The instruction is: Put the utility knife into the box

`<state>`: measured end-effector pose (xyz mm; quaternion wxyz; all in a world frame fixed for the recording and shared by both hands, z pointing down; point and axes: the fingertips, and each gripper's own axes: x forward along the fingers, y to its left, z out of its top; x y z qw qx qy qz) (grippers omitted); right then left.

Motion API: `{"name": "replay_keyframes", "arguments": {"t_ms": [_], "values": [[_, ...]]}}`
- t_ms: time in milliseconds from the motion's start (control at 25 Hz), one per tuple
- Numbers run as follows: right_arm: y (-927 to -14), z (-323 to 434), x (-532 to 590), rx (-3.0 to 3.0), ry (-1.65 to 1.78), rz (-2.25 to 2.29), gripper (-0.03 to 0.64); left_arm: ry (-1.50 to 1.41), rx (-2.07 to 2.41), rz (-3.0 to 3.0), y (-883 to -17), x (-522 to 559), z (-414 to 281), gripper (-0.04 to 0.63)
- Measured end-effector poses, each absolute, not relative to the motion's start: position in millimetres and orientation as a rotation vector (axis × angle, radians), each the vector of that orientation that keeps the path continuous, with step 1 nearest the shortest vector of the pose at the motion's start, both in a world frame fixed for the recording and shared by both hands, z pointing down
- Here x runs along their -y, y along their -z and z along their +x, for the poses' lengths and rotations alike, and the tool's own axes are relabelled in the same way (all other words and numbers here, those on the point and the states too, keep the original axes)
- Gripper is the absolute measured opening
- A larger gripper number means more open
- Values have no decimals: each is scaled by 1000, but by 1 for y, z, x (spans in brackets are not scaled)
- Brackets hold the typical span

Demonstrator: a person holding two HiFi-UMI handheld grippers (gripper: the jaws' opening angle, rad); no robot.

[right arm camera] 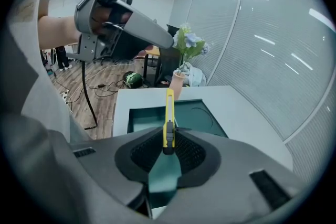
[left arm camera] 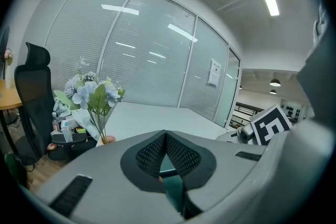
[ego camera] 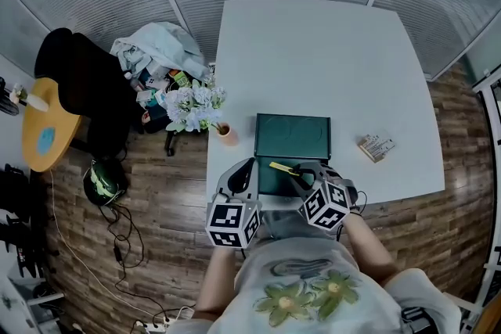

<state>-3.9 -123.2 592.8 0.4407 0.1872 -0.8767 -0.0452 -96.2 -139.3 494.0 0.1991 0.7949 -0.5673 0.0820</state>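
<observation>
Left gripper (left arm camera: 166, 135): jaws brought together, nothing pinched; tip at the box's near left corner, and I cannot tell whether it touches.
Right gripper (right arm camera: 168, 136): jaws narrow, clamped on the tail end of the utility knife; poised at the box's near edge, tilted downward.
Utility knife (right arm camera: 169, 112): yellow and slim, held on edge; its free length sticks forward over the box's open inside and is not yet resting in it.
Handling (judged): light and stiff. The smooth, narrow sides could pivot between the pads with only the tail gripped. A hold nearer the dark slider, mid-body, would be steadier. I cannot tell whether the blade is out, so treat the far tip as sharp.
Box (ego camera: 293, 135): dark green, shallow, open-topped, flat on the white table (ego camera: 313, 51).
Release (judged): lower until the body lies on the box floor, then open.
Left of box: pink vase of pale flowers (ego camera: 197, 107), at the table's edge.
Right of box: small printed pack (ego camera: 376, 146), apart from it.
</observation>
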Motion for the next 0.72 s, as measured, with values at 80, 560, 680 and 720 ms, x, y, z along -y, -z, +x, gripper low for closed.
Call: {"name": "replay_keyframes", "arguments": {"t_ms": [80, 560, 680, 720], "values": [[-596, -3, 122, 2169, 108, 453, 74, -240, 1590, 2221, -495, 139, -97, -3], [-619, -4, 121, 2117, 106, 397, 74, -244, 1583, 2211, -501, 140, -101, -3], [-623, -5, 120, 2110, 96, 383, 74, -241, 1581, 2206, -501, 140, -102, -3], [-625, -5, 120, 2108, 93, 378, 74, -239, 1580, 2204, -502, 140, -102, -3]]}}
